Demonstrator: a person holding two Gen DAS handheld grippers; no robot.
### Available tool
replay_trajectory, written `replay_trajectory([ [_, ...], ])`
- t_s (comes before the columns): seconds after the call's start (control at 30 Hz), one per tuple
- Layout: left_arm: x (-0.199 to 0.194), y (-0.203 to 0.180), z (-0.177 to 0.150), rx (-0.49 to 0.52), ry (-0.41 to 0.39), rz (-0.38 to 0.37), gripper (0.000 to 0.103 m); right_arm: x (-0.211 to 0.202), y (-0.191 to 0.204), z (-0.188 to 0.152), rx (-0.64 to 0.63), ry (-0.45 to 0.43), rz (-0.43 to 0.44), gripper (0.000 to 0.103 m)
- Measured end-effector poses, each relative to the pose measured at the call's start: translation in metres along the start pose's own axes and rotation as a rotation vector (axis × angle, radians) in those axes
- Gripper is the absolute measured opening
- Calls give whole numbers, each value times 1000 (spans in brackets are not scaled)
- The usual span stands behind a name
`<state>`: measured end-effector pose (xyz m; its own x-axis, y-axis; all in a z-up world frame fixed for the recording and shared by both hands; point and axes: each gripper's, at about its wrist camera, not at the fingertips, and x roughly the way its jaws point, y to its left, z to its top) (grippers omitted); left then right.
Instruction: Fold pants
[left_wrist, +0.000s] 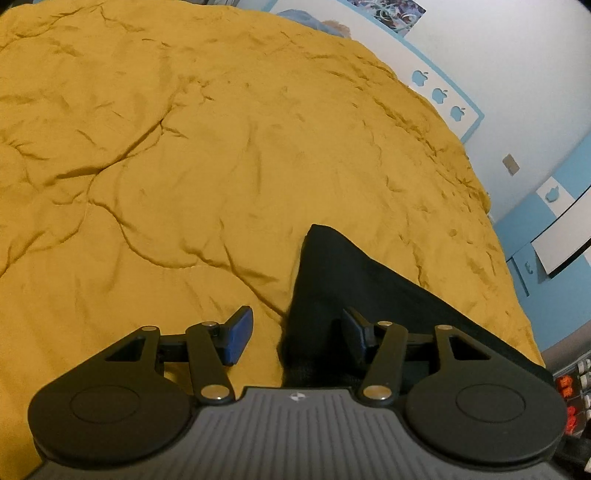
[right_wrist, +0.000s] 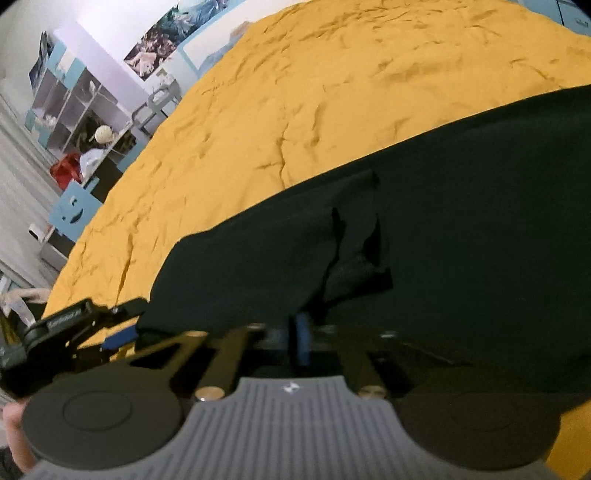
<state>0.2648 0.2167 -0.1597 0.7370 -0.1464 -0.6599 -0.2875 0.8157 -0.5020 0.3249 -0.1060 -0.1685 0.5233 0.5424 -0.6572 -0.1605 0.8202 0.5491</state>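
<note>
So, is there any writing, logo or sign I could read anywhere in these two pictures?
White lettering on the left gripper, seen in the right wrist view: too blurred to read.
Small white emblem on the right gripper: a symbol, no words.
Blue apple cut-outs on the headboard: shapes only.
Wall posters: no legible text.

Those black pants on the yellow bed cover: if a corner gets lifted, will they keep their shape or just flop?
Most likely flop: the black pants lie limp, with soft folds bunched near the right gripper. Probably light too, since the yellow bed cover barely sinks under them. A push would likely bunch the cloth.
</note>
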Motion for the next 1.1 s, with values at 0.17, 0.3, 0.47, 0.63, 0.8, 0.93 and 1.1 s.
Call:
replay_trajectory([
  [0.17,-1,-2,3,13,-13,-14,64,-9,16,20,-89,-66,34,0],
  [0.3,13,-8,0,8,32,-30,64,-30,23,51,-171,-171,77,0],
  [0.47,25,-24,-12,90,78,-14,64,-17,-9,55,-150,-76,13,0],
  [0.63,20,-25,-12,76,72,-18,64,3,-29,39,-171,-20,-67,3],
  [0.8,6,-23,-5,42,24,-53,64,-13,-22,45,-208,-105,-130,6],
  [0.93,16,-25,-3,20,58,-66,64,-10,-3,44,-296,-135,-82,6],
  [1.1,39,-30,-16,136,157,2,64,31,1,27,-416,-13,-138,3],
])
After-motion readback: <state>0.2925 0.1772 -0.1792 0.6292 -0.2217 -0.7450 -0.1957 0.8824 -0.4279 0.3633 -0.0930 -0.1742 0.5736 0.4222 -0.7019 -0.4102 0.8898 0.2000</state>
